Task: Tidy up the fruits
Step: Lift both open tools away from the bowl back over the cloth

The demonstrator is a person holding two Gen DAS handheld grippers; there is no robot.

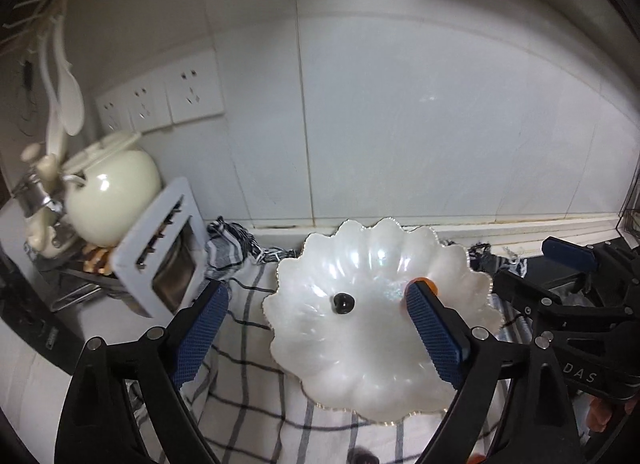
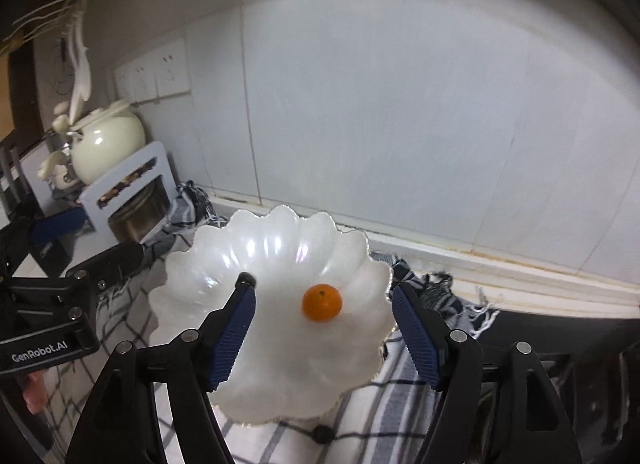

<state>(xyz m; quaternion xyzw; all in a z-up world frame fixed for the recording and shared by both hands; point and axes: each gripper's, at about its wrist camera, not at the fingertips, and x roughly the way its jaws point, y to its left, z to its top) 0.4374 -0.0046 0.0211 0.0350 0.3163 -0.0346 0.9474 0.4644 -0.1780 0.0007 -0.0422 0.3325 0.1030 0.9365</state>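
A white scalloped dish (image 1: 372, 348) (image 2: 280, 364) sits on a checked cloth. In it lie a small dark round fruit (image 1: 344, 302) (image 2: 247, 279) and a small orange fruit (image 2: 322, 302) (image 1: 430, 284), partly hidden behind a finger in the left wrist view. Another dark fruit (image 2: 322, 432) (image 1: 362, 457) lies on the cloth in front of the dish. My left gripper (image 1: 316, 312) is open and empty above the dish's left side. My right gripper (image 2: 324, 316) is open and empty, its fingers either side of the orange fruit, above it.
A cream teapot (image 1: 112, 191) and a white rack (image 1: 160, 248) stand at the left by the tiled wall (image 1: 440, 123). Wall sockets (image 1: 160, 99) are above them. The checked cloth (image 1: 248, 396) covers the counter. A dark surface (image 2: 560, 332) lies to the right.
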